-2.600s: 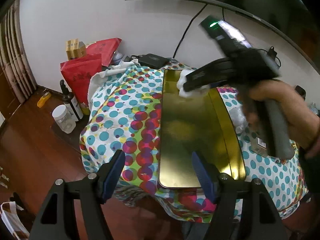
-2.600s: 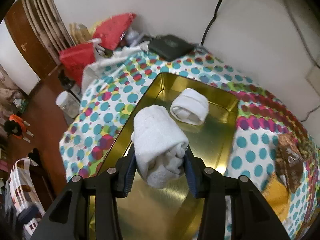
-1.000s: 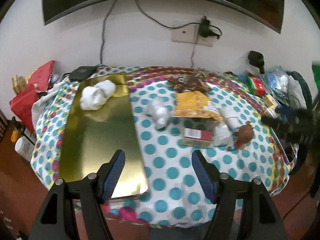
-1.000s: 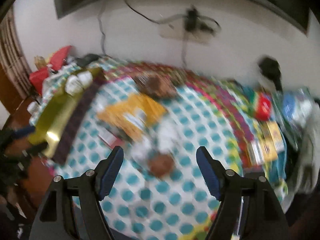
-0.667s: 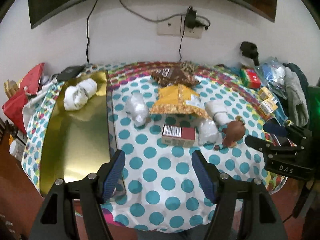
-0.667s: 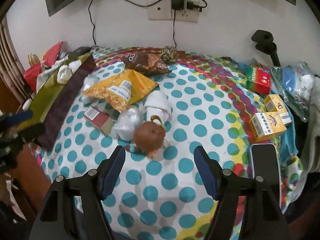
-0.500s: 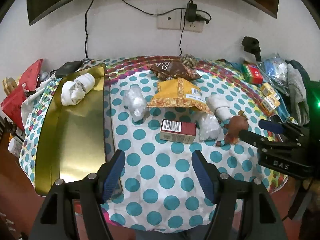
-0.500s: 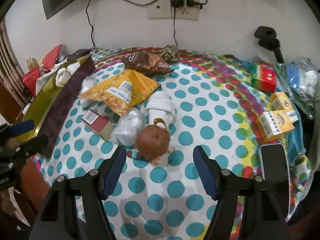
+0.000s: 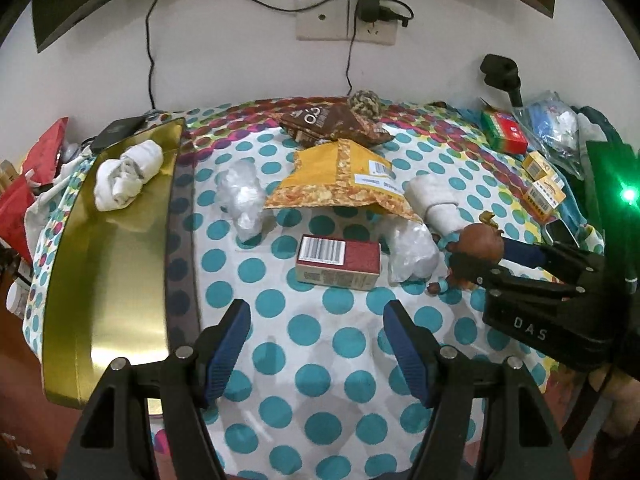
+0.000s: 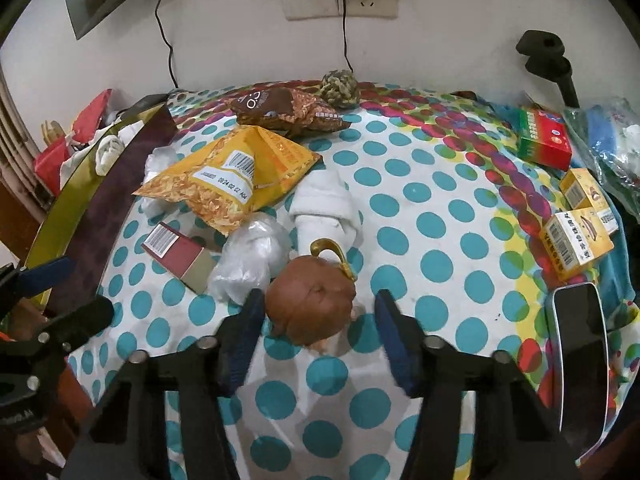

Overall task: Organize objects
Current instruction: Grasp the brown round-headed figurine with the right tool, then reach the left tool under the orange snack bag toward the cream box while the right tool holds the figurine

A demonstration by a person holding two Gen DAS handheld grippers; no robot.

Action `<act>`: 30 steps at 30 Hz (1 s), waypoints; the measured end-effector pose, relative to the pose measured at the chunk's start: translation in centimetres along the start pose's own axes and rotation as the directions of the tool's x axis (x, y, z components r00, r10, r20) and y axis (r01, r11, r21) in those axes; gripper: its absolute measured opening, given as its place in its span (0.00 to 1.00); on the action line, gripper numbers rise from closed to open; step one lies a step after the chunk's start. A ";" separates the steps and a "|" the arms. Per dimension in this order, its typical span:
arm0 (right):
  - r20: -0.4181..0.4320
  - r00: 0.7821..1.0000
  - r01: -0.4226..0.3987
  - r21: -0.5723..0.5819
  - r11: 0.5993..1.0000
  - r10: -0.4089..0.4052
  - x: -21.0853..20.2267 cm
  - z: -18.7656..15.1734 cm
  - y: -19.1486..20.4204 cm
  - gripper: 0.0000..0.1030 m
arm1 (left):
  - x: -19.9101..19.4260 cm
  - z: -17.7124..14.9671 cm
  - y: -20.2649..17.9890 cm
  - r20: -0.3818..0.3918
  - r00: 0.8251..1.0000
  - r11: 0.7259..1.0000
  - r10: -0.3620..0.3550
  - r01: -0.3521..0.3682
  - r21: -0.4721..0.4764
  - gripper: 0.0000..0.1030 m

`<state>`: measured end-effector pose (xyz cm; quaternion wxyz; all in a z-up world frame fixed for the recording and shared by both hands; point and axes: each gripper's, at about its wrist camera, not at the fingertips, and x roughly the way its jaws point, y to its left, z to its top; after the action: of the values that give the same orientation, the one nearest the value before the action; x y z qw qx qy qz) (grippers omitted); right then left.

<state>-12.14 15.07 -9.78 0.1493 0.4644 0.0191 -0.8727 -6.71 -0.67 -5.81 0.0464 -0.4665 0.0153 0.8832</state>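
The right tongs [image 10: 316, 314] are closing around the round brown toy with a gold hook [image 10: 312, 300], whose left side is at the pad. The left tongs [image 9: 316, 336] stand wide open and empty; the red cardboard box [image 9: 338, 258] lies just beyond them on the dotted worktop [image 9: 320, 360].

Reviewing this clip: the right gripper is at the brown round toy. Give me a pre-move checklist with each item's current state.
1. Brown toy between the right gripper fingers: ok.
2. Pads pressing on it: not ok; jaws closing, a gap shows on the right.
3. Plastic bag clear of the left finger: cannot tell, it sits very close.
4. Gold tray has free room: ok, only white rolls at its far end.
5. Left gripper open and empty: ok.
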 end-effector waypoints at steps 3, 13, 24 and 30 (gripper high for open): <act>-0.003 1.000 -0.027 0.010 1.000 0.027 0.2 0.1 -0.1 0.37 | 1.1 0.2 -0.3 -0.010 1.000 1.000 -0.007 0.007 0.007 0.69; 0.005 0.999 -0.052 -0.003 0.999 0.052 0.0 -0.2 -0.8 0.37 | 4.4 1.8 -0.4 -0.050 0.999 0.989 -0.012 0.005 -0.144 0.69; 0.049 0.996 -0.073 -0.042 0.996 0.075 0.0 -0.9 -0.9 0.36 | 5.9 3.2 0.1 -0.092 0.993 0.916 0.070 -0.101 -0.388 0.69; 0.059 0.994 -0.090 -0.047 0.995 0.093 0.0 -1.1 -1.1 0.36 | 6.7 3.9 0.5 -0.128 0.990 0.854 0.058 -0.116 -0.507 0.70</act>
<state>-11.56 16.27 -10.49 0.2000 0.4343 0.0127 -0.8782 -13.71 -0.44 -9.21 -0.1203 -0.5081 -0.1971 0.8298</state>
